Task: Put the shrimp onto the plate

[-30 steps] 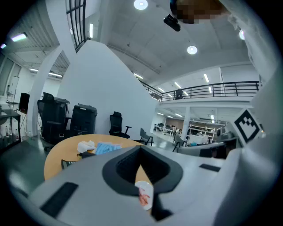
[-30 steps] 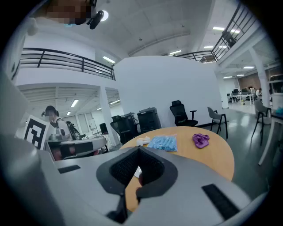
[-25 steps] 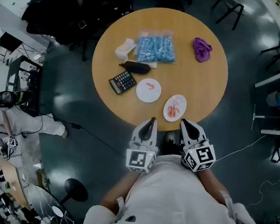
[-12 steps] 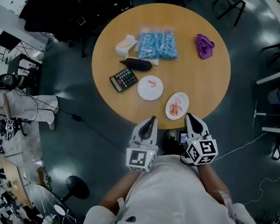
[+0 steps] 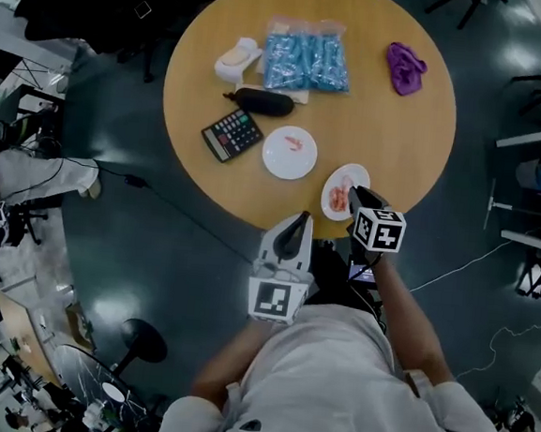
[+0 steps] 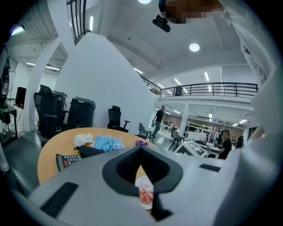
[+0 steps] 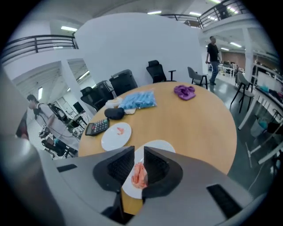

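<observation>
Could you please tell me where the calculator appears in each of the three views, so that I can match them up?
Head view: the calculator lies left of centre, just left of the white plate.
Left gripper view: far lower left.
Right gripper view: left of centre, beside the same plate.
Shared landmark: the blue packet, lying beyond the calculator in every view.

A round wooden table (image 5: 397, 118) stands on a dark, glossy floor (image 5: 88, 260) that mirrors pale patches of light, and a black cable (image 5: 186, 216) trails across the floor on the left. Beyond the table's far side rises a plain white wall (image 6: 101, 75), with black office chairs (image 6: 116, 118) and dark boxy units (image 6: 82, 112) along it. To the right a railed balcony (image 6: 208, 89) runs above a lit open office area, under round ceiling lamps (image 6: 194, 47).
</observation>
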`<state>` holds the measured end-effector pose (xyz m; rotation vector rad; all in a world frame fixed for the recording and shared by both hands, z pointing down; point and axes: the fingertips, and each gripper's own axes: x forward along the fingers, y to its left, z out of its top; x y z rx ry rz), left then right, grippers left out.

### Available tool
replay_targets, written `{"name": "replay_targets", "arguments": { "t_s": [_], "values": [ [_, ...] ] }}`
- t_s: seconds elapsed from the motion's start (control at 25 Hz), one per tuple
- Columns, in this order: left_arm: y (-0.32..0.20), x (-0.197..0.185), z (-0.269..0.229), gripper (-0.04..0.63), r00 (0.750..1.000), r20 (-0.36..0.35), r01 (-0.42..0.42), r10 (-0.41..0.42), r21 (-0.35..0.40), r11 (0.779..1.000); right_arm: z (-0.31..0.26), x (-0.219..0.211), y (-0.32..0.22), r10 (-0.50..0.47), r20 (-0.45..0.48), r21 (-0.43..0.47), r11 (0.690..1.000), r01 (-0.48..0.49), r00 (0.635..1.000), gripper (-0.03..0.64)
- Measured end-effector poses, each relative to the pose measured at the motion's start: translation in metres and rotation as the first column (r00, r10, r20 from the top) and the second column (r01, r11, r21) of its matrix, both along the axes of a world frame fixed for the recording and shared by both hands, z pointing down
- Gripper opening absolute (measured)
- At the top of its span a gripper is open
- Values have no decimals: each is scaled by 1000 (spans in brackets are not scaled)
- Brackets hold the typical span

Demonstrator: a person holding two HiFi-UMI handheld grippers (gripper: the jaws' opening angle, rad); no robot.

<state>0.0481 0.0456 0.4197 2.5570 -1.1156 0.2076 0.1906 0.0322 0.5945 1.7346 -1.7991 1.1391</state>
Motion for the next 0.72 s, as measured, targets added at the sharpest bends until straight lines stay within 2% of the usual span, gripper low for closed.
{"name": "replay_targets", "arguments": {
  "t_s": [0.28, 0.72],
  "values": [
    [-9, -1, 26, 6, 1000, 12, -19, 20, -39, 999, 79, -2, -6, -45, -47, -222, 974, 34, 998, 71],
    [-18, -8, 40, 6, 1000, -5, -4, 4, -76, 997, 109, -2, -9, -81, -49, -402, 914, 55, 995, 78]
  ]
}}
